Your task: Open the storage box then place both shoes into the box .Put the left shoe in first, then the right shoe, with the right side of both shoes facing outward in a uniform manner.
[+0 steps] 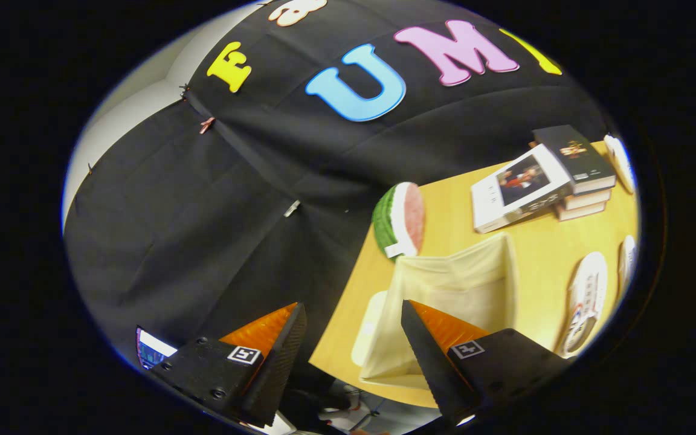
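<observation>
Item: gripper. Fingers spread apart, nothing between them; held tilted, off the table's near corner, aimed partly at the black booth wall.

Item: storage box, pale fabric, on the wooden table close to its near edge. It lies just ahead of the right finger and partly behind it; whether it counts as opened I cannot tell, though its interior seems to show.

Item: shoe, white with coloured marks, flat on the table beyond the box, on the side away from the gripper. Its long axis runs roughly parallel to the box's side wall. A second shoe lies just beside it, further out.

Other: watermelon slice at the table's edge behind the box; stack of books towards the far corner.

Judgement: the gripper must swing right, across the box, to reach the shoes.
</observation>
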The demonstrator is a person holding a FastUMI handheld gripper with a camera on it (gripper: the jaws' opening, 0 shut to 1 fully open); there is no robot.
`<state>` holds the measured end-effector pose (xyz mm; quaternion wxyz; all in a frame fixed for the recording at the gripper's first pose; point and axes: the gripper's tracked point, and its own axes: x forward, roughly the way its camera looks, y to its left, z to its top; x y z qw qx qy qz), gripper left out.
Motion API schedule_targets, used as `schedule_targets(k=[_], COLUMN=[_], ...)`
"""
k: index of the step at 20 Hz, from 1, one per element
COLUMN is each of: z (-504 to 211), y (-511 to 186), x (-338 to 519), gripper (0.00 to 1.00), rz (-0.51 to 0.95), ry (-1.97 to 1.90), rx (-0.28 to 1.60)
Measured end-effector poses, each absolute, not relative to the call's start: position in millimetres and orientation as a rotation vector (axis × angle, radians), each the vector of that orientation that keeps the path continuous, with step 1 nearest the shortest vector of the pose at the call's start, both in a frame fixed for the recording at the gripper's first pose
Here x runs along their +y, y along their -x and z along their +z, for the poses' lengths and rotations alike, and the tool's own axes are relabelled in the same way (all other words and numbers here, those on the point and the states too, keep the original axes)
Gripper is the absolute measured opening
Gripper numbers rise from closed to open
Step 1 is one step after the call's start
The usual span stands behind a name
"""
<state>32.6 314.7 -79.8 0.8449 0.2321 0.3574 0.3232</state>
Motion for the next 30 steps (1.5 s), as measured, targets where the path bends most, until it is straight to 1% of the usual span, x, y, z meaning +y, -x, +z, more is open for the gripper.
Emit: schedule_targets(k=[6, 11, 13, 18, 20, 27, 30], z=[-96.6, -129.5, -150.0, -208.7, -226.0, -303.9, -328.9], y=[-45.1, -46.6, -41.3, -24.1, -20.0, -22.2, -37.3], x=[184.3, 85.7, 57.4, 13.0, 7.8, 2.3, 0.4], gripper=[0.98, 0.98, 0.98, 0.98, 0.98, 0.99, 0.99], rz=[0.488, 0.34, 0.309, 0.279, 0.288, 0.369, 0.376], ry=[-0.449, -0.411, -0.373, -0.278, -0.268, -0.009, 0.072], rx=[0.715, 0.755, 0.785, 0.919, 0.963, 1.036, 1.037])
